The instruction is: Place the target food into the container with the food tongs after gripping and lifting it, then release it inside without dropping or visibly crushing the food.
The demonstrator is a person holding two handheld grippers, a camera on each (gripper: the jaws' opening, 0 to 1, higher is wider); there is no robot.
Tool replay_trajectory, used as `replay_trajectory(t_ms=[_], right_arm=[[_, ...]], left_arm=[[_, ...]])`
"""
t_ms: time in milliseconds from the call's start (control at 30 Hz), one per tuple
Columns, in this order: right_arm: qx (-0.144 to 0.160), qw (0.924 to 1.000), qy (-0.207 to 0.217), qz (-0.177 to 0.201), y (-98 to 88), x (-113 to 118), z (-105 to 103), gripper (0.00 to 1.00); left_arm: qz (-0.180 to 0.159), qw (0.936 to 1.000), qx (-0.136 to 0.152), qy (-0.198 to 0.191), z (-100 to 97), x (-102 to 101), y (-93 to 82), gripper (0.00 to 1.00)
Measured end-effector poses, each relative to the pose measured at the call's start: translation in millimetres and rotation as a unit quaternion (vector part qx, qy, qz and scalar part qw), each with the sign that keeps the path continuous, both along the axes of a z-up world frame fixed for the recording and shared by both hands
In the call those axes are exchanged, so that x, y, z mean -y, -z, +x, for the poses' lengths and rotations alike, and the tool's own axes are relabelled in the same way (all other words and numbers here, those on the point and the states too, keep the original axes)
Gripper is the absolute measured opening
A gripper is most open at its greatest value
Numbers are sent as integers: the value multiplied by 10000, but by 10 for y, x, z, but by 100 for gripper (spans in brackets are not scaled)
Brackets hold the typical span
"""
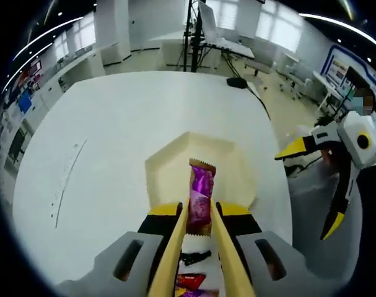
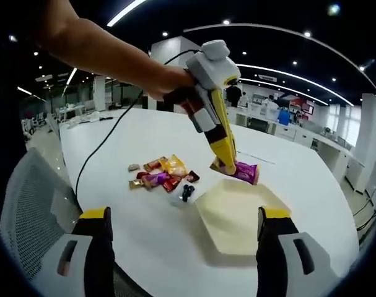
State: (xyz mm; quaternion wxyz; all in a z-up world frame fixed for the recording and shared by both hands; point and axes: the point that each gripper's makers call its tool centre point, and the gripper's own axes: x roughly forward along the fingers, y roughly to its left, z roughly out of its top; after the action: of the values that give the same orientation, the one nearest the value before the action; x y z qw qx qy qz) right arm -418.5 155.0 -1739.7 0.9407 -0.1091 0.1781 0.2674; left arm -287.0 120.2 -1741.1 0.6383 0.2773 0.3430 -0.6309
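Tongs (image 1: 200, 247) pinch purple snack (image 1: 201, 197) in my left gripper (image 2: 225, 162), hanging over cream container (image 1: 169, 167) | right gripper (image 2: 184, 238) spread, idle at 6 | I'd lower inside, then ease open.

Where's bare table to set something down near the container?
Free: the white table on the far side of the cream container, toward the black cable. Crowded: the wrapped snack pile beside the container, and over its rim, where the left gripper holds the purple snack packet.
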Motion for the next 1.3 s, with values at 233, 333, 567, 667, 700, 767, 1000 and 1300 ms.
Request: replay_trajectory(t_ms=[233,333,567,667,700,767,1000,1300], right_arm=[[57,9999,117,13,-24,36,25,99],[28,9999,166,25,-14,51,30,99],[-93,9997,204,5,34,62,27,99],[-137,9997,200,-2,51,58,24,98],[-150,9997,168,-37,61,50,19,97],[-152,9997,152,-63,61,45,14,97],[-174,9996,202,-20,60,64,20,97],[-189,9996,224,-11,63,74,25,97]], left_arm=[[83,9999,-96,-54,-34,195,99,18],[72,9999,-134,-55,-66,234,121,18],[36,9999,-50,80,-116,212,212,20],[-1,9999,-12,108,-115,213,215,21],[-51,9999,7,124,-121,217,205,21],[-40,9999,28,125,-120,212,207,22],[-74,9998,57,175,-112,199,200,22],[-399,9990,134,135,-78,74,27,23]])
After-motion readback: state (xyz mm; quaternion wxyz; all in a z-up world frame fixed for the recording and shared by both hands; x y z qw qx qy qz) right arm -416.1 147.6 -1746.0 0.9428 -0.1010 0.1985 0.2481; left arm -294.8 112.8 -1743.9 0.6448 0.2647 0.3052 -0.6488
